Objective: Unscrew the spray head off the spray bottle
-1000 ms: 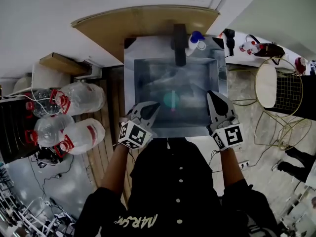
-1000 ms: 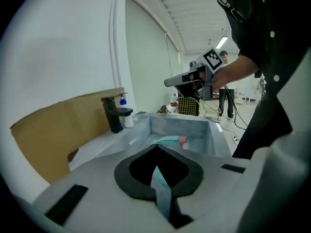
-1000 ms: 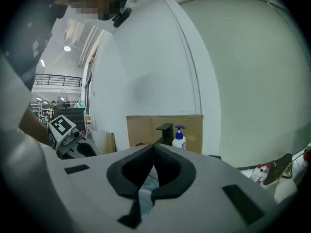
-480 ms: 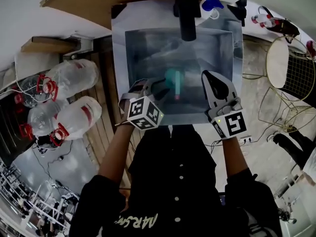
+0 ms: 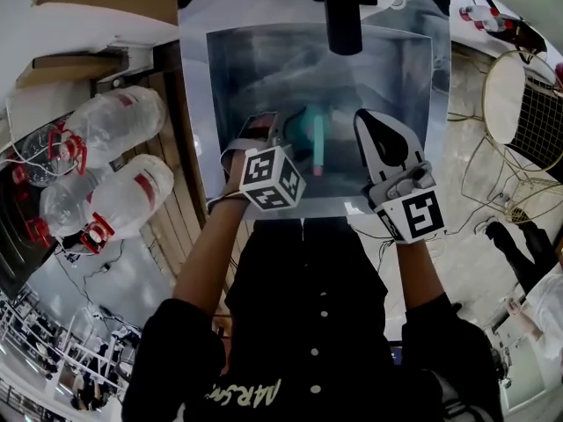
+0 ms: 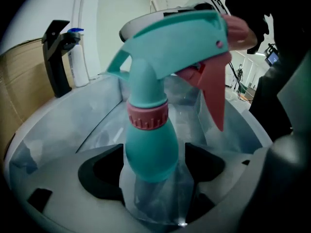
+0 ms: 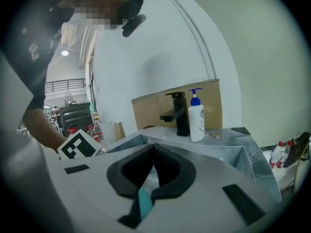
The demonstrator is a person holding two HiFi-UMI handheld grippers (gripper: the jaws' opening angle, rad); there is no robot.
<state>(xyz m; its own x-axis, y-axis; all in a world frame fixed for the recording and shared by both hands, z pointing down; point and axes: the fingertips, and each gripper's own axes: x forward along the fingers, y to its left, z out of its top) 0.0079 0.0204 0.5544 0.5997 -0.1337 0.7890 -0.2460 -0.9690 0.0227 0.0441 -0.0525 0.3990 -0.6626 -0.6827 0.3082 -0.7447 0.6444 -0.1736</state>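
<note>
Our left claw [image 6: 153, 164] has just been opening and is now wide open, with the spray bottle [image 6: 148, 149] between its jaws but not squeezed. The bottle stands straight up in the sink [image 5: 195, 86], near its front edge, with the spray head [image 6: 170, 38] on top. Our right claw [image 7: 151, 152] is shut and empty just beside the bottle, so the left claw is nearer.

Left gripper [image 5: 268, 134] is sitting low in a steel sink [image 5: 193, 104] right against a teal spray bottle [image 5: 310, 128], its jaws having just been opening. Right gripper [image 5: 374, 134] is hovering closed just right of it. Water jugs [image 5: 114, 174] are lying on the floor at left.
</note>
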